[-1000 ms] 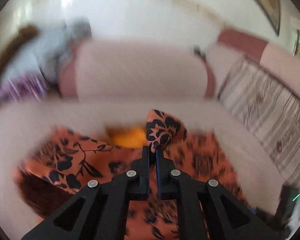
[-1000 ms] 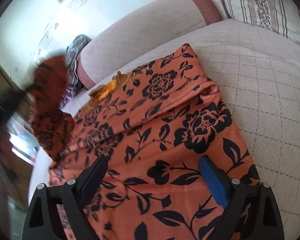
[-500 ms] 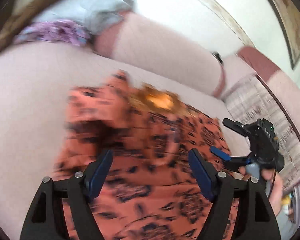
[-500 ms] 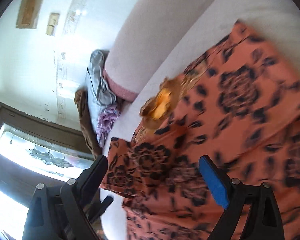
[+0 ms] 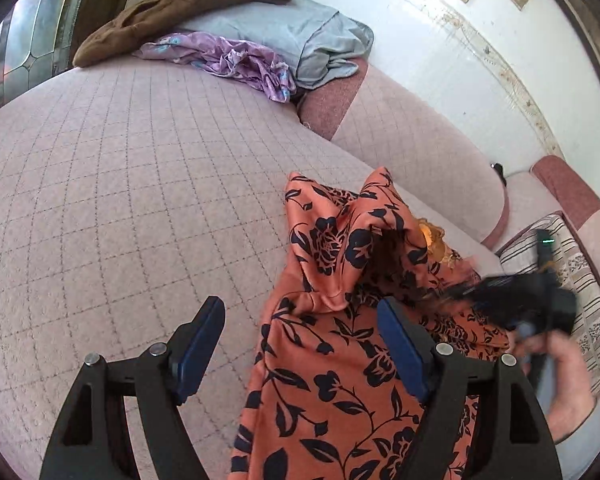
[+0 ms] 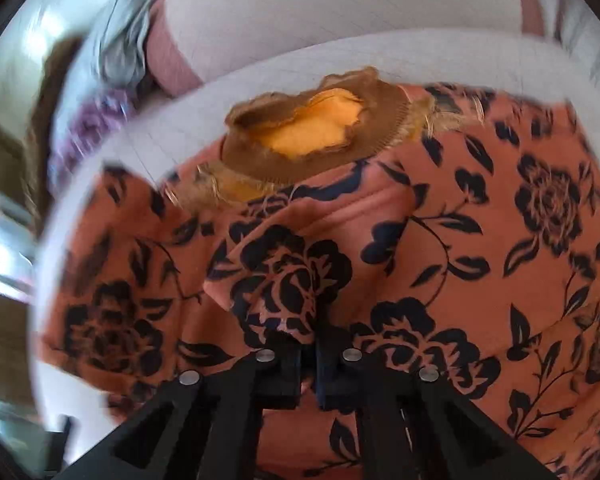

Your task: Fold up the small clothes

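Currently the quilted sofa seat (image 5: 140, 184) carries the orange floral garment (image 5: 340, 380), lying right of its centre, near the backrest. Left hand-held gripper (image 5: 300, 344): fingers spread, empty, above the garment's left edge. Right hand-held gripper (image 6: 308, 364): pressed together, pinching a garment fold below the brown-orange collar (image 6: 312, 136).

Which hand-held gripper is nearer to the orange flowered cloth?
Right. The right hand-held gripper is shut on the orange flowered cloth; the left hand-held gripper hangs open at its edge.
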Demonstrator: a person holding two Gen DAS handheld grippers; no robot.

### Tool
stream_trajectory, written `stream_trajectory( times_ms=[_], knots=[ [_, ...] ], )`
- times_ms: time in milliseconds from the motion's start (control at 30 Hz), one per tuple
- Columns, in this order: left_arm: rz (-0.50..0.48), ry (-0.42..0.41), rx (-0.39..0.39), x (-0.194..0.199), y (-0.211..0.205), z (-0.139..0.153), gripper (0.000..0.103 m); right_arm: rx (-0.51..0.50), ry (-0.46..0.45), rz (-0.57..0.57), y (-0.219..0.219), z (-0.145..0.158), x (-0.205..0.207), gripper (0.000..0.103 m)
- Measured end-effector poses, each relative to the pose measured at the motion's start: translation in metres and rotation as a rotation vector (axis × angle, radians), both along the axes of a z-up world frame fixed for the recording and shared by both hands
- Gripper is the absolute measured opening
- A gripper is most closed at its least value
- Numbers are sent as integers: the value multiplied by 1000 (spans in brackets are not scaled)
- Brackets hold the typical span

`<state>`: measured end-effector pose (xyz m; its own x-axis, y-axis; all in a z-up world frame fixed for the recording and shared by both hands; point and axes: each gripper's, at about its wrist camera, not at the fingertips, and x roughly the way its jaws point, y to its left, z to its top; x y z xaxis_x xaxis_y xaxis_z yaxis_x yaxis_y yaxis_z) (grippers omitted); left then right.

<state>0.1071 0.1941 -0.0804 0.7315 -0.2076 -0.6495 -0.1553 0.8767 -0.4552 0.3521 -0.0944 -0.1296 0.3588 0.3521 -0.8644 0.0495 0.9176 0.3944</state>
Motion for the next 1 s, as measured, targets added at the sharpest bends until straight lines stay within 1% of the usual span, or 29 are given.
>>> stream_trajectory(
  times_ms=[33,67,100,133,167,200,233,267,300,333,367,433,467,500,533,567,600,667,733,767,800,833,867,900,933,967,1000],
  knots=[
    [9,3,-6,2,0,-3,79,35,-53,-51,-17,17,-3,4],
    [15,18,-18,5,1,-5,79,65,-92,-73,-28,30,-5,5],
    [12,22,-26,7,1,-5,79,112,-147,-99,-43,52,-6,5],
    [8,17,-33,8,0,-4,79,143,-227,-118,-59,78,-9,5],
    [8,10,-37,9,-1,-3,79,143,-282,-131,-70,94,-13,5],
    [8,10,-41,11,-2,-2,79,138,-366,-162,-89,116,-22,5],
    [4,16,-53,15,-3,-3,79,144,-418,-191,-112,127,-28,5],
    [-4,30,-77,22,-5,-5,79,151,-429,-201,-124,128,-30,6],
    [-9,43,-89,27,-7,-7,79,156,-428,-222,-142,119,-30,8],
    [-17,52,-103,34,-10,-9,79,146,-415,-248,-156,106,-31,8],
    [-22,64,-116,41,-13,-11,79,152,-371,-260,-166,83,-27,8],
    [-37,108,-137,61,-22,-17,79,213,-170,-281,-189,12,-17,8],
    [-46,139,-144,72,-26,-20,79,231,-122,-282,-193,-6,-14,8],
    [-39,167,-132,83,-30,-22,79,242,-64,-291,-198,-34,-16,8],
    [-43,175,-117,91,-33,-23,79,240,-49,-296,-200,-46,-16,8],
    [-51,180,-83,103,-38,-23,79,262,-47,-299,-201,-54,-21,8],
    [-55,182,-50,111,-40,-23,79,294,-64,-303,-203,-58,-25,8],
    [-79,196,25,129,-47,-25,79,311,-88,-283,-206,-59,-26,8],
    [-97,218,72,149,-50,-32,79,304,-106,-246,-204,-54,-26,8],
    [-107,233,83,157,-50,-37,74,295,-112,-234,-203,-53,-25,8],
    [-120,249,84,165,-48,-43,33,295,-114,-227,-201,-53,-25,8],
    [-142,282,90,171,-48,-48,11,294,-111,-224,-201,-54,-22,8],
    [-152,297,97,174,-47,-49,10,291,-106,-223,-200,-54,-21,8],
    [-174,286,106,175,-47,-43,9,287,-101,-201,-196,-55,-18,8],
    [-196,252,141,174,-46,-32,9,269,-104,-182,-193,-53,-15,8],
    [-212,216,168,171,-46,-22,9,238,-117,-155,-190,-44,-13,8],
    [-238,167,195,165,-44,-8,9,228,-158,-116,-183,-30,-11,7]
  ],
)
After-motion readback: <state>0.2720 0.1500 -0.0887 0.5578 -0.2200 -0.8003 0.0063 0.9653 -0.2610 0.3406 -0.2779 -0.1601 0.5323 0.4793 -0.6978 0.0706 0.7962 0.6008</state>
